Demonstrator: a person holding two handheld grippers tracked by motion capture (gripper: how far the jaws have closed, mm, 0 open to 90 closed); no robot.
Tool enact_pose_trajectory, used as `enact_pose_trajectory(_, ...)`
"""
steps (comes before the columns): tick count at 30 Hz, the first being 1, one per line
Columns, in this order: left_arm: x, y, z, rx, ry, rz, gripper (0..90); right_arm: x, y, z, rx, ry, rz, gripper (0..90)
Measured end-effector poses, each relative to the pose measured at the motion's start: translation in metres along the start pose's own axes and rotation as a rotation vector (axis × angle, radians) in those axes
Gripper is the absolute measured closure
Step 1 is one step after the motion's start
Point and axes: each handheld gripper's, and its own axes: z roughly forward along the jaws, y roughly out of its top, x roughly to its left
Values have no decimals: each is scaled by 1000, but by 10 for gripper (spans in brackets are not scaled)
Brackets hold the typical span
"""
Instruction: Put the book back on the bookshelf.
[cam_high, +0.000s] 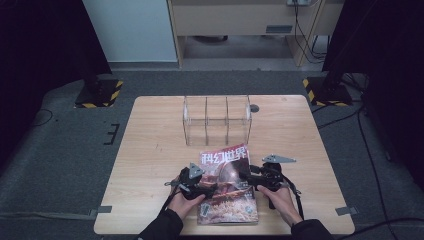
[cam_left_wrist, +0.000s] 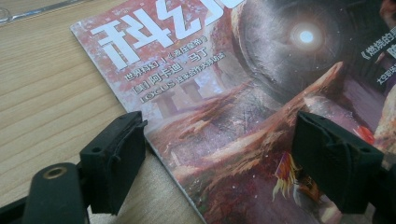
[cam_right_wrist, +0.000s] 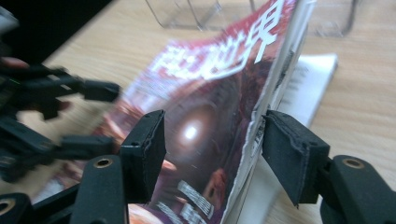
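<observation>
Wooden table fills the high view; magazine lies near its front edge, just in front of a clear acrylic rack. Left gripper and right gripper flank the magazine.

Left gripper view: jaws released, spread over the magazine's left edge.

Right gripper view: jaws straddle the lifted cover, not pinching it.

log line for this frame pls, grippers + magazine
left gripper: open, jaws straddle magazine edge | right gripper: open around lifted side of magazine | magazine: near table edge | clear rack: behind it
</observation>
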Motion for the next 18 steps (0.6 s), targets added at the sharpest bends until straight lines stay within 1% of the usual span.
enact_pose_trajectory(1, 0, 0, 0, 0, 0, 0, 166, 0, 0, 0, 0, 0, 0, 390)
enact_pose_trajectory(3, 0, 0, 0, -3, -1, -3, 165, -3, -2, 4, 32, -25, -1, 376)
enact_pose_trajectory(4, 1, 0, 0, -4, -3, -2, 165, -3, -2, 4, 32, -25, -1, 376)
enact_pose_trajectory(5, 1, 0, 0, -4, -4, -4, 165, -4, -3, 7, 47, -30, 2, 358)
enact_pose_trajectory(8, 1, 0, 0, -3, -5, -8, 165, -5, -3, 8, 55, -29, 0, 346)
enact_pose_trajectory(10, 1, 1, 0, -2, -7, -11, 166, -6, -2, 8, 41, -22, 1, 348)
enact_pose_trajectory(11, 1, 1, 0, -2, -6, -10, 166, -5, 0, 6, 4, 1, 0, 372)
enact_pose_trajectory(12, 1, 0, 0, -2, -4, -6, 165, -4, 1, 4, -15, 15, -3, 383)
enact_pose_trajectory(13, 1, 0, 0, -2, -4, -6, 165, -4, 1, 4, -15, 15, -3, 383)
enact_pose_trajectory(14, 1, 0, 0, -3, -4, -4, 164, -1, 4, 0, -48, 45, -11, 393)
enact_pose_trajectory(16, 1, 0, 0, -2, -4, -3, 163, 0, 5, 0, -47, 42, -12, 390)
enact_pose_trajectory(17, 1, 0, 0, -2, -3, -2, 164, -1, 3, 3, -19, 7, -28, 380)
enact_pose_trajectory(18, 1, 0, 0, -2, -2, -1, 164, -1, 3, 3, -19, 7, -28, 380)
